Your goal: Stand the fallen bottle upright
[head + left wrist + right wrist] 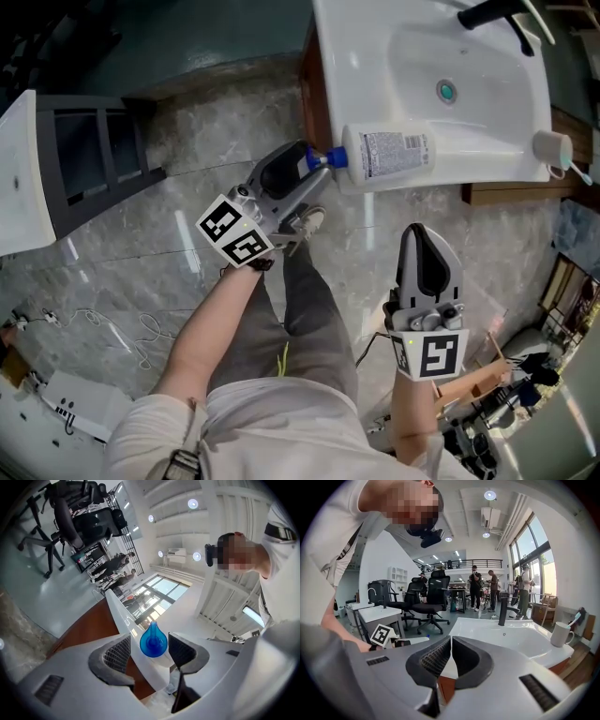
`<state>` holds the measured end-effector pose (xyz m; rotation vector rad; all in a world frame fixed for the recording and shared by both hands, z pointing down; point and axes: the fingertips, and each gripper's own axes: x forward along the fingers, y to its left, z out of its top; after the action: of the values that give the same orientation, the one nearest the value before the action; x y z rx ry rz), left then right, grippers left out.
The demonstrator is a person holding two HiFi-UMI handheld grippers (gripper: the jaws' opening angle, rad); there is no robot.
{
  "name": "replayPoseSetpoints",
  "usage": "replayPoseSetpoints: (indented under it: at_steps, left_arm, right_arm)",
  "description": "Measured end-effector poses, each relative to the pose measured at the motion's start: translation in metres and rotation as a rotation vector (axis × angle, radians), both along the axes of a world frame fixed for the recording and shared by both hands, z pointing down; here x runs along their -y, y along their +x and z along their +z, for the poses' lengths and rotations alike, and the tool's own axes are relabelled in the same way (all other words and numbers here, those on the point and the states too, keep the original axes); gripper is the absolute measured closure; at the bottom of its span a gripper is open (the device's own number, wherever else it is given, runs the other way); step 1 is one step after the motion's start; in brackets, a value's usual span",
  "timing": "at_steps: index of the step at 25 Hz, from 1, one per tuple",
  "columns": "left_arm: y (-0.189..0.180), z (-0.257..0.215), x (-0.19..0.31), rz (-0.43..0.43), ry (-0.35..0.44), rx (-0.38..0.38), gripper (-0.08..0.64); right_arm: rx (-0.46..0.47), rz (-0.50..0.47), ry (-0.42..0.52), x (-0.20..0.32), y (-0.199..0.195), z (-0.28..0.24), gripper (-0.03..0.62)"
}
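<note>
1. The white bottle (394, 155) lies on its side along the near rim of the white sink (349, 56). Its blue cap (333, 157) points left and juts just past the sink's left corner. It is not yet upright.

2. The left gripper (314, 165) comes at the bottle from the left, roughly level and in line with the bottle's long axis. That fits the only end that overhangs the rim. The cap gives a narrow neck to pinch, and the body could then pivot up onto its base.

3. In the left gripper view the blue cap (153, 641) sits between the jaws of the left gripper (149, 652). They are partly open, a little wider than the cap. The ribbed pads (117, 654) flank it, with a clear gap on the left. The right pad is very near; whether it already touches is hard to tell. I judge that no grip has been made yet.

4. The right gripper (424, 239) hangs near the person, well apart from the bottle and below the sink's near edge. The right gripper view shows the right gripper (451, 654) with its jaws together and nothing between them. It probably waits in reserve.

5. Farther out, a black faucet (492, 14) stands at the far side, and a white mug (553, 148) holding a toothbrush sits just right of the bottle's base.
</note>
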<state>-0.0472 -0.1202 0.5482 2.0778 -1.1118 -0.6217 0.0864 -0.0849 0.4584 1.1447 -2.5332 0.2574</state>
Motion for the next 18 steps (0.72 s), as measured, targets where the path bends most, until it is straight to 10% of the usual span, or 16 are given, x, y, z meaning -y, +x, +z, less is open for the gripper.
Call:
replayPoseSetpoints:
  at_steps: [18]
  left_arm:
    - [0.006, 0.000, 0.003, -0.043, 0.051, -0.247, 0.368]
  right_arm:
    - [0.013, -0.013, -0.018, 0.001, 0.003, 0.019, 0.555]
